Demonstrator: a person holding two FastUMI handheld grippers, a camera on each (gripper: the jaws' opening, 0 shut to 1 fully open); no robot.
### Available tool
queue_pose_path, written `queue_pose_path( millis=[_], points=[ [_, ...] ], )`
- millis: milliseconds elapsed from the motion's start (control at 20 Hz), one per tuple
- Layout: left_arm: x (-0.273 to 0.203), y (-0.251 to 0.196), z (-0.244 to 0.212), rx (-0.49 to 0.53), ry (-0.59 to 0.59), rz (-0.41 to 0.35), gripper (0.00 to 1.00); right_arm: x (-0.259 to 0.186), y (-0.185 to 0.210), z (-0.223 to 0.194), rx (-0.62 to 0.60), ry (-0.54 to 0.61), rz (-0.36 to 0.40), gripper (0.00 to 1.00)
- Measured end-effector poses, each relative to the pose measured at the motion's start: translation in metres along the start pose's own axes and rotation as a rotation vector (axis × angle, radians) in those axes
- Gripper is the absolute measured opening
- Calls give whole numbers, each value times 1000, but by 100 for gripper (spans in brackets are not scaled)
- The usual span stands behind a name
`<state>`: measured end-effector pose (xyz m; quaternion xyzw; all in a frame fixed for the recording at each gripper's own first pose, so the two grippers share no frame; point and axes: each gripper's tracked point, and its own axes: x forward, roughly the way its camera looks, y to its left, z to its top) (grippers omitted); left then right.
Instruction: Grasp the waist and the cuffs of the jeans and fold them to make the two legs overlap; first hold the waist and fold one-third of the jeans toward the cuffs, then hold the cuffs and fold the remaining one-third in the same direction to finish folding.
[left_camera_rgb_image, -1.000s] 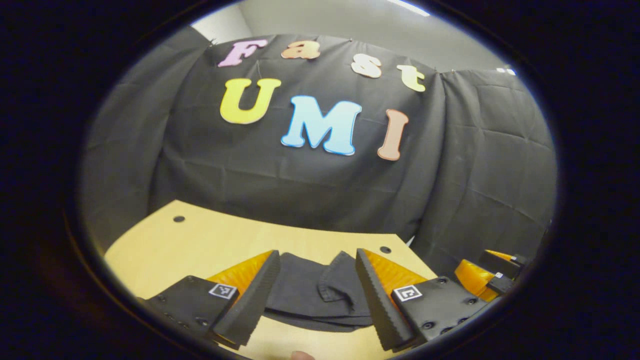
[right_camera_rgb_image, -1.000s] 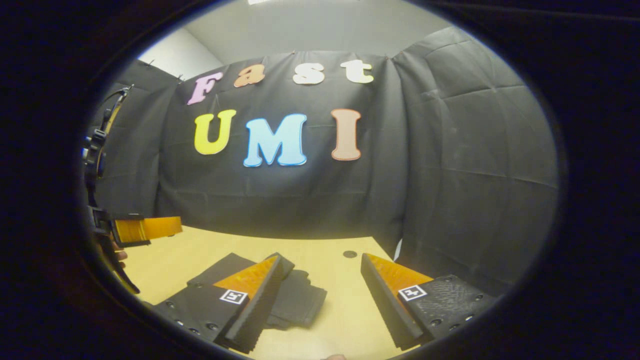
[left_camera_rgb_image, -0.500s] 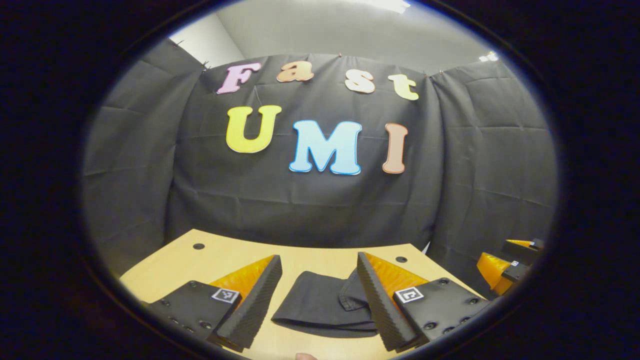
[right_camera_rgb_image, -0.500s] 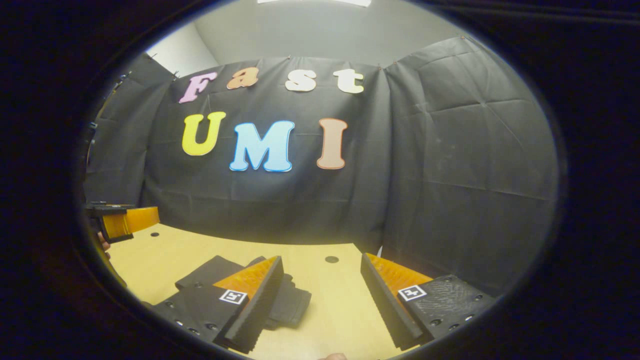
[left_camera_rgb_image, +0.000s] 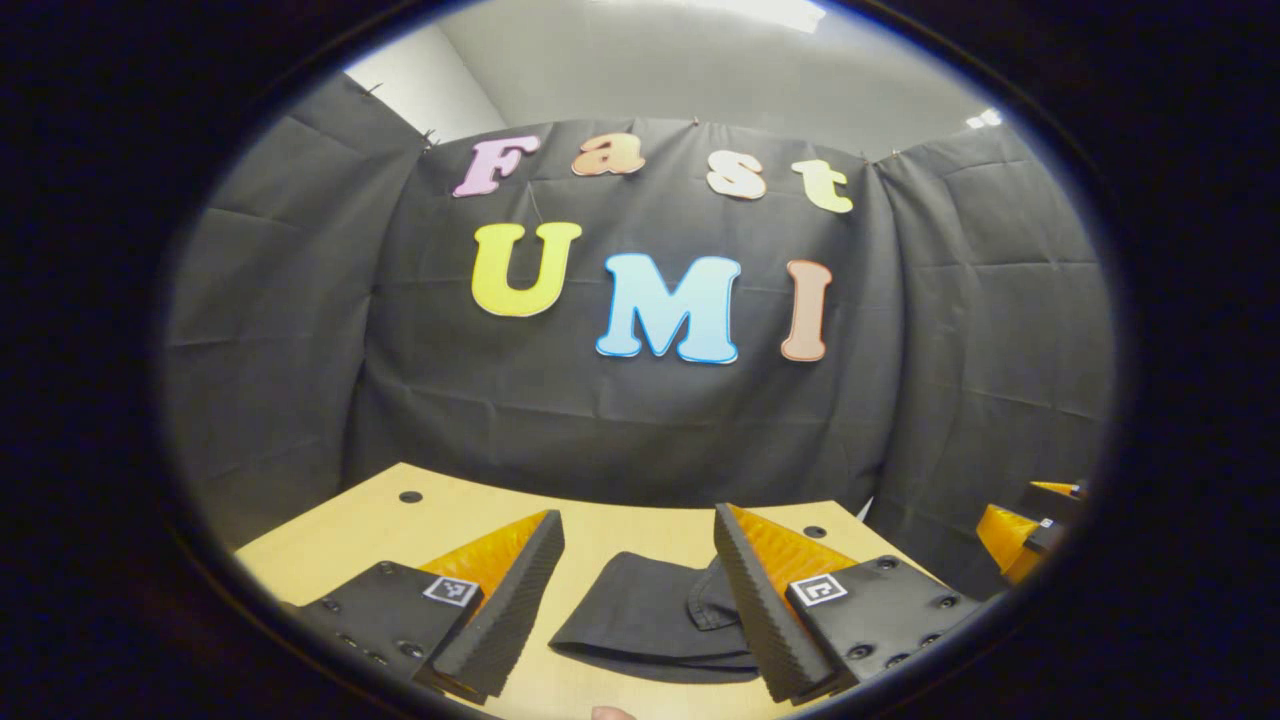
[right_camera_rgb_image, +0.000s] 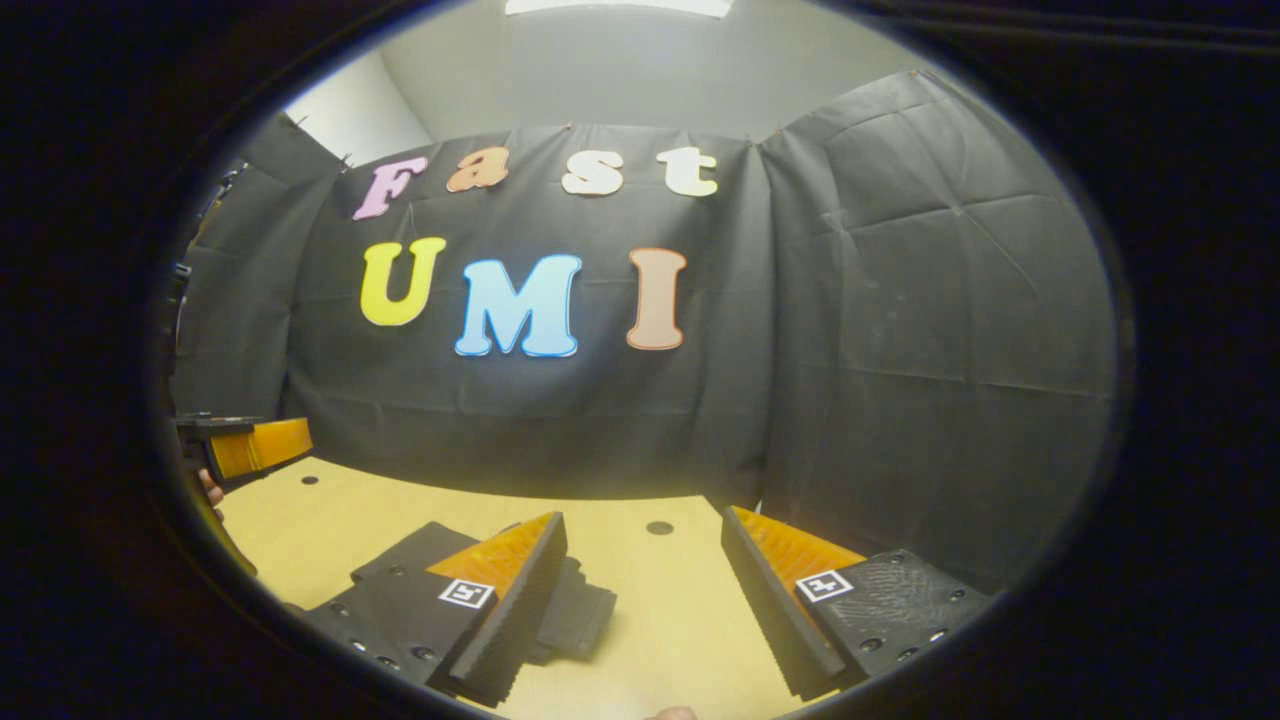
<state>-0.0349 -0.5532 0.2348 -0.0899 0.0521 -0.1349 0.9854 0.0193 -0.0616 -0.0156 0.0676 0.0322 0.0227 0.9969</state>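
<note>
The dark jeans (left_camera_rgb_image: 650, 615) lie folded into a compact bundle on the wooden table (left_camera_rgb_image: 360, 525). In the left gripper view my left gripper (left_camera_rgb_image: 640, 610) is open above the near side of the bundle, which shows between its fingers without touching them. In the right gripper view the folded jeans (right_camera_rgb_image: 580, 615) lie partly behind the left finger of my right gripper (right_camera_rgb_image: 645, 610), which is open over bare table with nothing held. The left gripper (right_camera_rgb_image: 250, 447) also shows at the left edge of that view, and the right gripper (left_camera_rgb_image: 1025, 520) at the right edge of the left gripper view.
The tabletop has small round holes (right_camera_rgb_image: 659, 527) near its far edge. Black cloth (left_camera_rgb_image: 640, 420) hangs close behind the table and on both sides. A person's hand (right_camera_rgb_image: 212, 490) shows at the left edge of the right gripper view.
Both grippers have drawn back and tilted up a little from the folded jeans. The bundle sits lower in both views. Both stay open.
</note>
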Motion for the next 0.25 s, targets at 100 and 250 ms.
queue_pose_path(
  millis=[100, 250],
  points=[
    [0, -1, 2, 10, -12, 3, 97, 0, -1, -1, 6, -3, 2, 93],
    [-1, -3, 4, 17, -32, -9, 97, -2, -4, 2, -3, -7, 9, 90]
  ],
)
